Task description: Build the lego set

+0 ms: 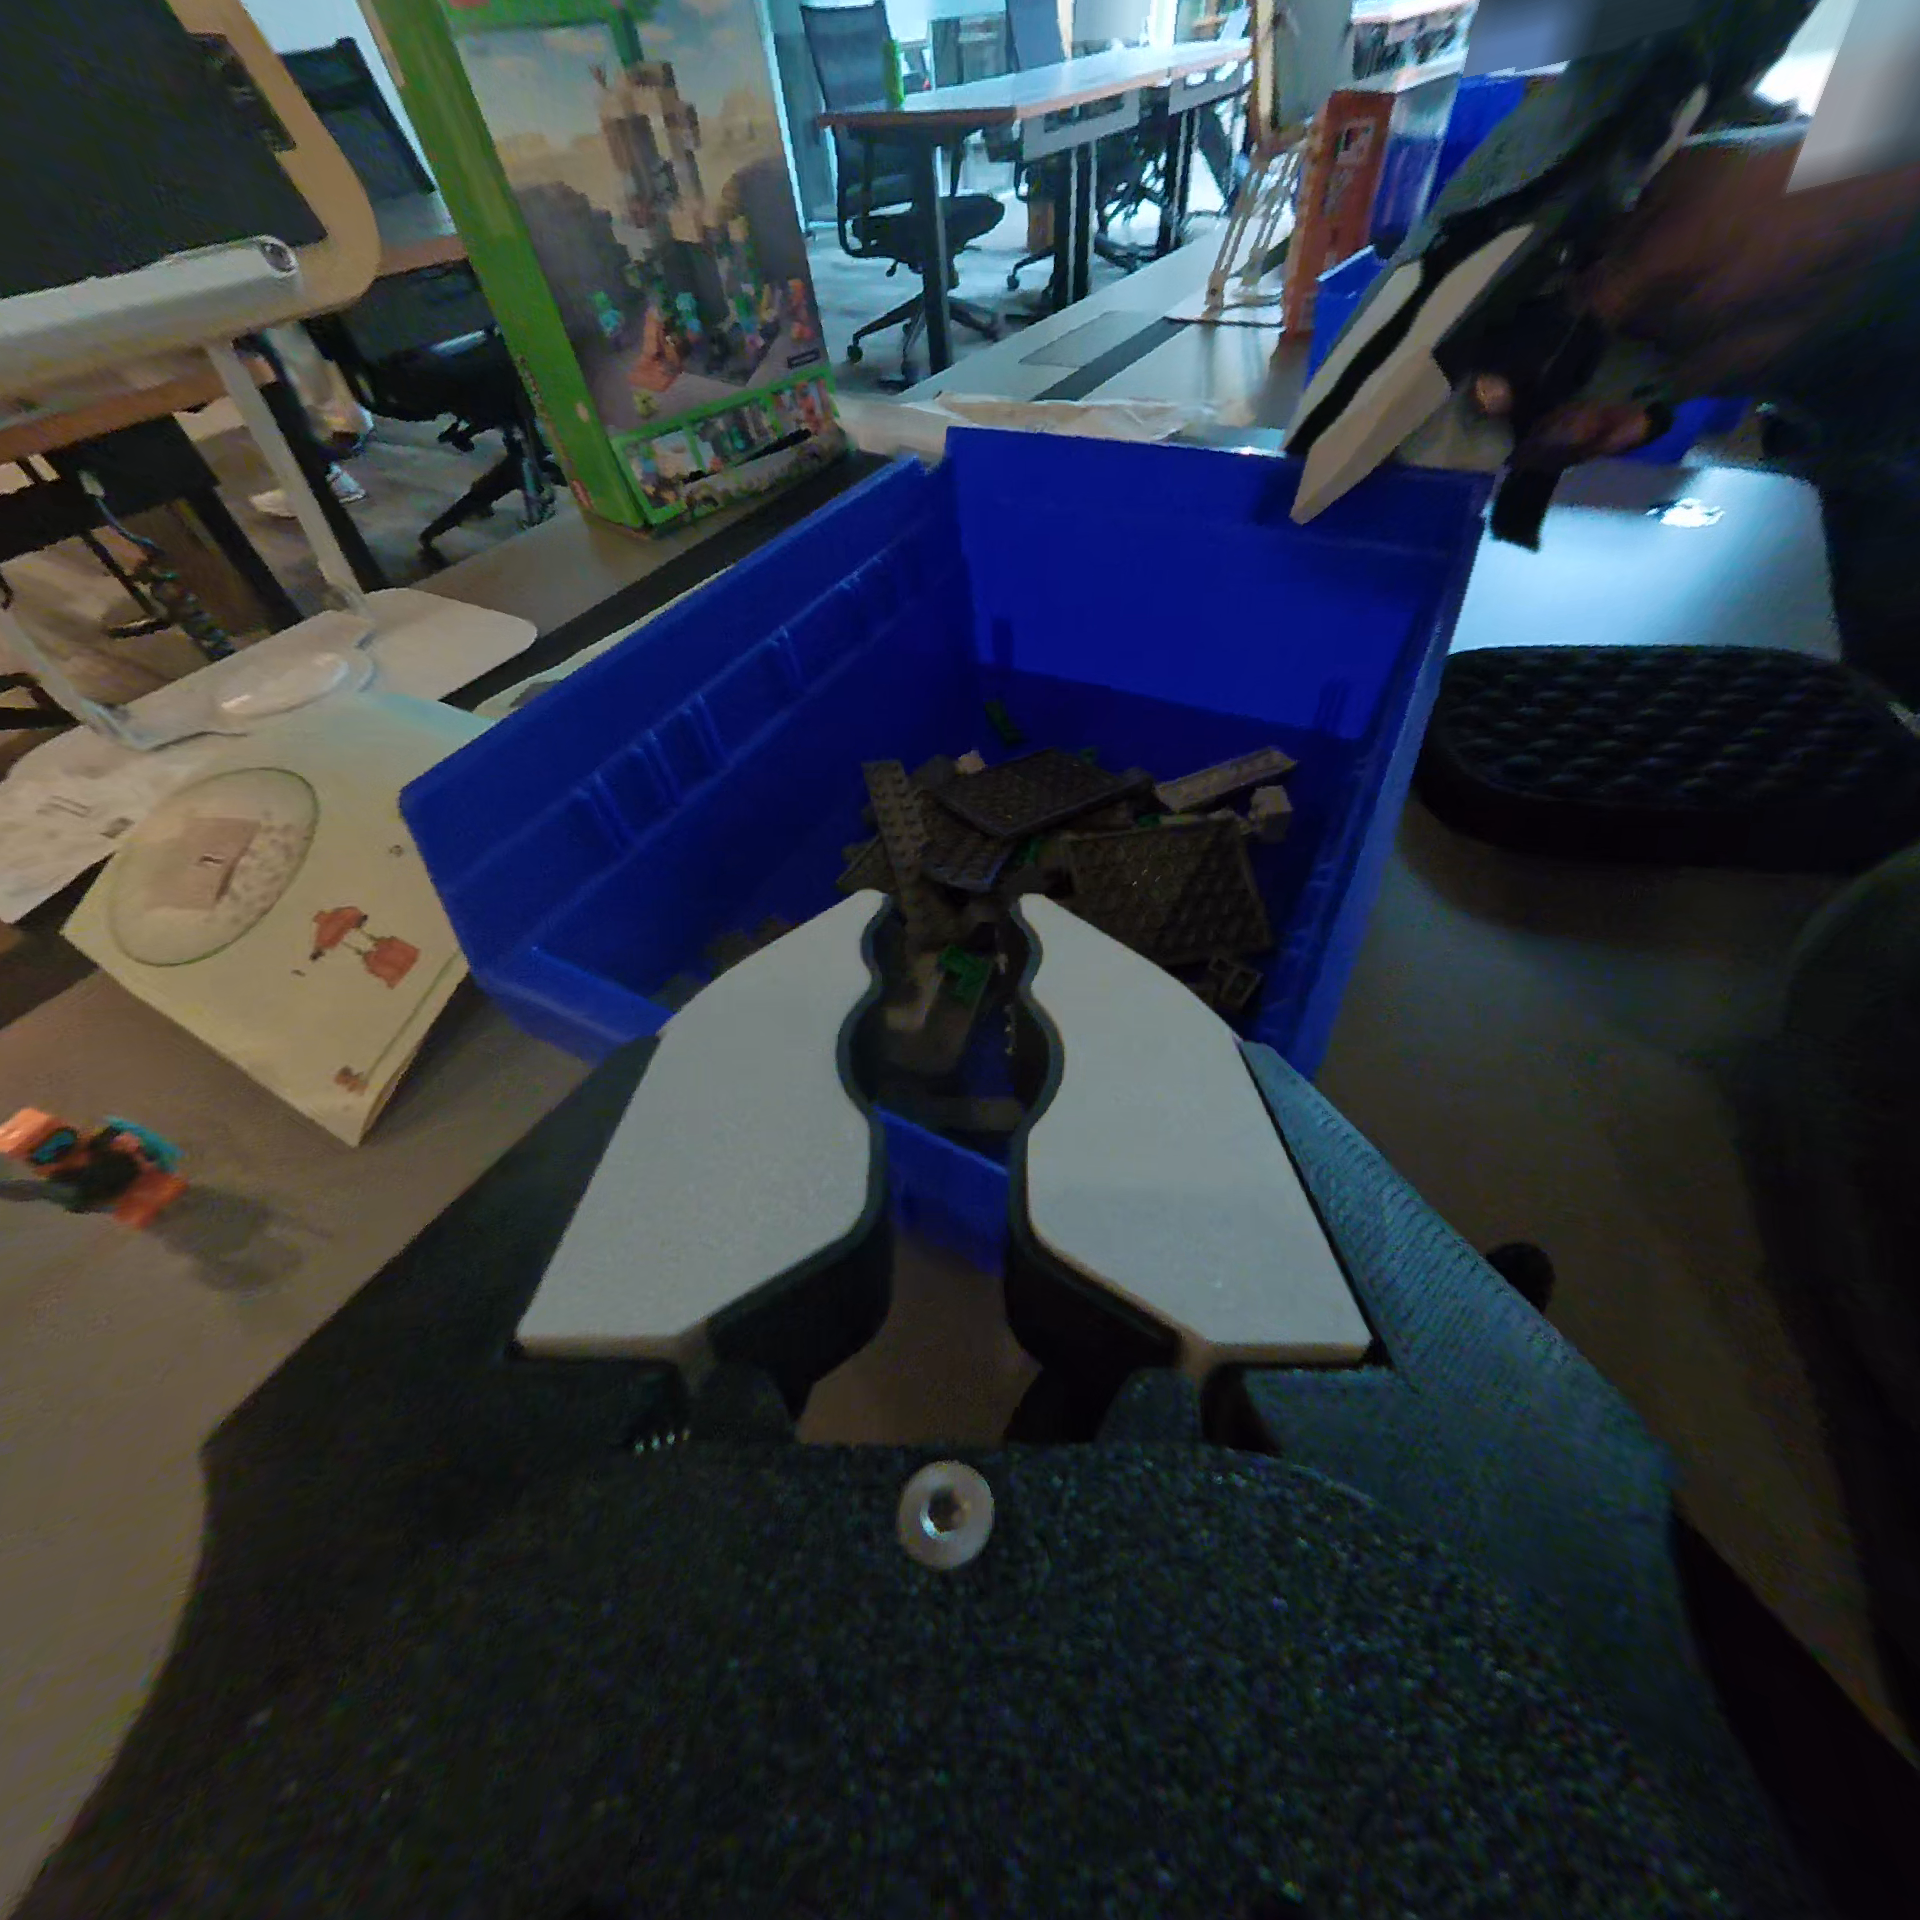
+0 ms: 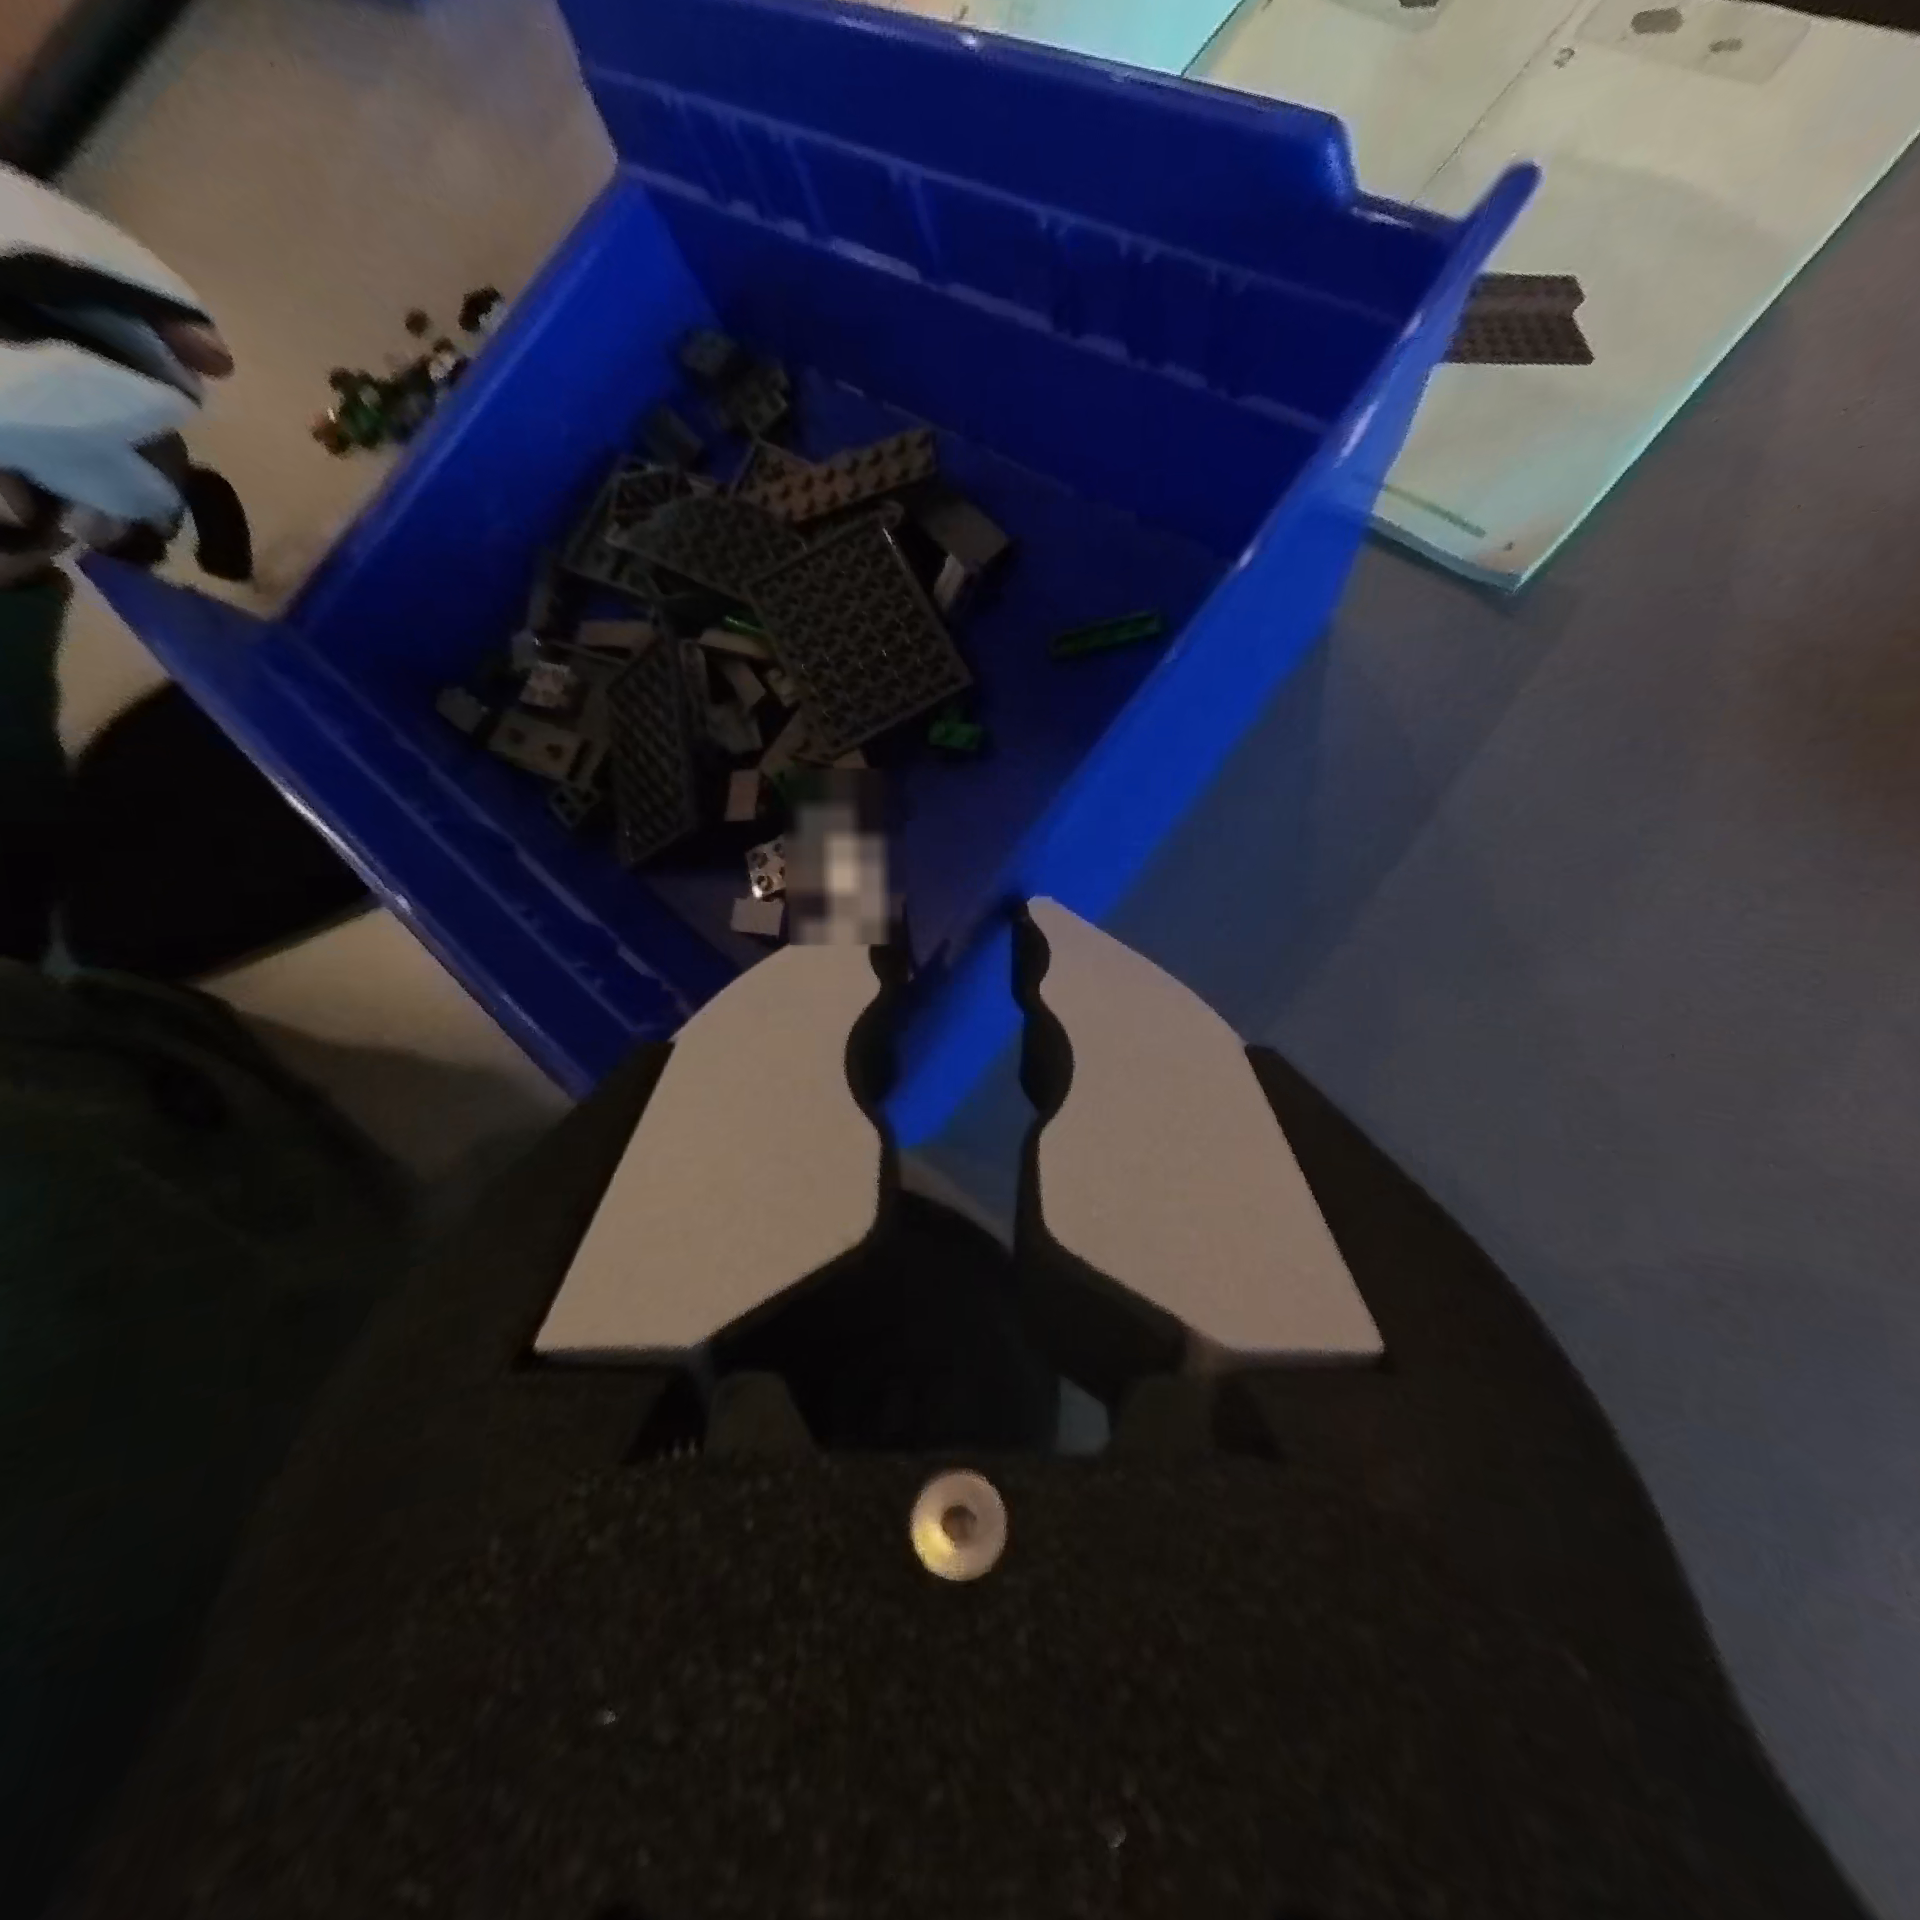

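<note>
Right claw (image 2: 961, 940) grips the rim of the blue bin (image 2: 1195, 727), one finger inside the wall and one outside. Left claw (image 1: 951, 920) hovers at the bin's (image 1: 727, 727) opposite rim, slightly parted and holding nothing. Dark lego pieces (image 2: 748, 613) lie heaped on the bin floor, just ahead of both claws. An instruction booklet (image 1: 281, 914) lies on the tabletop (image 1: 156, 1299) beside the bin.

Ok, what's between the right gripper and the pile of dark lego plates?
Right wrist view: only a few small grey bricks on the blue bin floor separate the right gripper from the pile of dark lego plates.
</note>
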`<state>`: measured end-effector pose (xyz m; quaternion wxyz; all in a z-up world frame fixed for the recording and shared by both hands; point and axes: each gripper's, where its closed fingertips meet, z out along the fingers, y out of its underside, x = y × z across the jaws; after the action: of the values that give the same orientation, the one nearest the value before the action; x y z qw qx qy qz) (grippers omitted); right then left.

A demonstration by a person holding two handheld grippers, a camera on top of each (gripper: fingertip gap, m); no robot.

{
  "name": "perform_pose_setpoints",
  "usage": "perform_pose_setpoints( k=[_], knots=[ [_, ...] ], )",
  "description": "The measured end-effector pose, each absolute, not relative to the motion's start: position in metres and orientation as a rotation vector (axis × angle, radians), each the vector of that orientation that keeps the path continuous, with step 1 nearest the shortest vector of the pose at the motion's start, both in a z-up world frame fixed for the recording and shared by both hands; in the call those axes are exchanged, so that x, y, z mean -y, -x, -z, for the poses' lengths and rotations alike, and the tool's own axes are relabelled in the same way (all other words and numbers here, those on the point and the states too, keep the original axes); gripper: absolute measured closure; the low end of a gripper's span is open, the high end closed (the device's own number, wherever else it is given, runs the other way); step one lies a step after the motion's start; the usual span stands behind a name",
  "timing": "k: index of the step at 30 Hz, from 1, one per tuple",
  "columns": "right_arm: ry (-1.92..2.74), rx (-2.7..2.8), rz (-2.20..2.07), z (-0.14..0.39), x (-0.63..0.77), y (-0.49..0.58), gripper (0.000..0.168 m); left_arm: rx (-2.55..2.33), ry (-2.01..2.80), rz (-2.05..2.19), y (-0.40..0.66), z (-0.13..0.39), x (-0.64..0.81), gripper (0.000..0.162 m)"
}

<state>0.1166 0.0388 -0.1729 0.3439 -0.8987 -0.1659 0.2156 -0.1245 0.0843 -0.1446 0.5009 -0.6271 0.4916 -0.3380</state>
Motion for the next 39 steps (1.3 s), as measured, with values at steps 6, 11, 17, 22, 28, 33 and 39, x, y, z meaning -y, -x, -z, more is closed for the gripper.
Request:
perform_pose_setpoints(
  k=[6,11,17,22,28,33,39],
  knots=[
    [2.289,0.505,-0.479,0.172,-0.028,-0.114,0.15,-1.167,1.499,0.83,0.121,0.138,-0.084,0.143],
    [2.28,0.567,-0.482,0.172,-0.023,-0.116,0.149,-1.172,1.514,0.827,0.116,0.14,-0.086,0.144],
    [2.258,0.591,-0.545,0.173,-0.028,-0.122,0.149,-1.21,1.529,0.79,0.107,0.144,-0.095,0.144],
    [2.225,0.565,-0.645,0.172,-0.029,-0.121,0.145,-1.199,1.532,0.795,0.1,0.144,-0.105,0.142],
    [2.067,0.601,-0.497,0.161,-0.041,-0.128,0.143,-1.077,1.615,0.732,0.107,0.151,-0.13,0.146],
    [1.924,0.616,-0.403,0.118,-0.049,-0.128,0.143,-0.994,1.686,0.662,0.113,0.153,-0.14,0.162],
    [1.851,0.684,-0.279,0.077,-0.078,-0.11,0.168,-0.944,1.703,0.712,0.103,0.142,-0.144,0.162]
  ],
)
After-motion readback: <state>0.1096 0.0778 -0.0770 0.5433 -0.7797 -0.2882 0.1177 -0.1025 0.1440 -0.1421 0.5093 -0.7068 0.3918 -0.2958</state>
